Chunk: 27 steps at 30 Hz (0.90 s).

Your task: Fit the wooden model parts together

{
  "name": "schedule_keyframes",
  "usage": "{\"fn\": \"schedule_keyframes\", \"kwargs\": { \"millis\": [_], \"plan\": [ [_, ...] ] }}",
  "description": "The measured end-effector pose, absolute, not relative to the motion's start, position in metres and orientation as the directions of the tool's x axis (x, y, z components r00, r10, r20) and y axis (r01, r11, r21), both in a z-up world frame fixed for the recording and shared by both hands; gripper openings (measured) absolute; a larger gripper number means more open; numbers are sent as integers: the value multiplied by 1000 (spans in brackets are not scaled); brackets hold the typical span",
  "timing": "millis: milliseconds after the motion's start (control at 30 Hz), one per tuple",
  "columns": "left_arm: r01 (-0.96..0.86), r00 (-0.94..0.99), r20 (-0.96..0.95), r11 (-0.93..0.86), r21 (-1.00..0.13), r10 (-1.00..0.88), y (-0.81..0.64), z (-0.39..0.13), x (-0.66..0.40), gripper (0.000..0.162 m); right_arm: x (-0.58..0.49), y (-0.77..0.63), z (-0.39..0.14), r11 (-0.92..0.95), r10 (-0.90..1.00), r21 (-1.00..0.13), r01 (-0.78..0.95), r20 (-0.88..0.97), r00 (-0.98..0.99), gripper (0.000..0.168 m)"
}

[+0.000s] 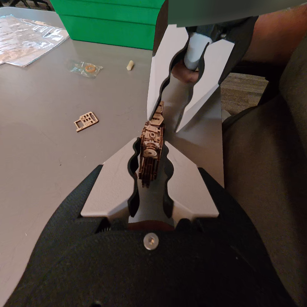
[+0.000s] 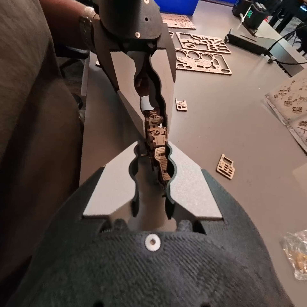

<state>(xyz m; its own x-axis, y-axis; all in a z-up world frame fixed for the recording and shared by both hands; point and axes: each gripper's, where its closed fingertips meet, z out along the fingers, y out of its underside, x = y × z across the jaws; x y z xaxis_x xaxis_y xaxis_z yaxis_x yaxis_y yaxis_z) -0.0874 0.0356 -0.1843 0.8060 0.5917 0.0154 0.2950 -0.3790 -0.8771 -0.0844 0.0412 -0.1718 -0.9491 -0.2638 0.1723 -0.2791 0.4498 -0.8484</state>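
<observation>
Both my left gripper [image 1: 150, 146] and right gripper [image 2: 153, 150] clamp the mostly built wooden model [image 1: 152, 146], though loose pieces [image 2: 225, 166] beside my right gripper seemingly remain unfitted.

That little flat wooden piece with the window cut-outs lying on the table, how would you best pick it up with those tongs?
The flat wooden piece lies face-down flat on the grey table, so there is no raised part to pinch. Probably come from above and close the tongs across its two opposite outer edges, the narrower way, away from the thin cut-out bars.

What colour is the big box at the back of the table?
The box is bright green. It shows best in the left wrist view, behind the grey table.
</observation>
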Motion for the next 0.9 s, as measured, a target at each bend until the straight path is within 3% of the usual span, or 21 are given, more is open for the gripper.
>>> {"fn": "schedule_keyframes", "kwargs": {
  "millis": [533, 733, 900],
  "plan": [
    [286, 809, -6, -401, -870, 588, 37, -186, -87, 24, -90, 36, -174, 469, -356, -769, -434, 285, -890, 22],
    [280, 808, -14, -405, -870, 589, 37, -186, -87, 24, -90, 37, -174, 483, -347, -794, -370, 214, -913, 20],
    [281, 807, -16, -408, -868, 590, 37, -187, -87, 24, -95, 36, -168, 522, -281, -833, -186, 38, -959, 24]
  ]
}}
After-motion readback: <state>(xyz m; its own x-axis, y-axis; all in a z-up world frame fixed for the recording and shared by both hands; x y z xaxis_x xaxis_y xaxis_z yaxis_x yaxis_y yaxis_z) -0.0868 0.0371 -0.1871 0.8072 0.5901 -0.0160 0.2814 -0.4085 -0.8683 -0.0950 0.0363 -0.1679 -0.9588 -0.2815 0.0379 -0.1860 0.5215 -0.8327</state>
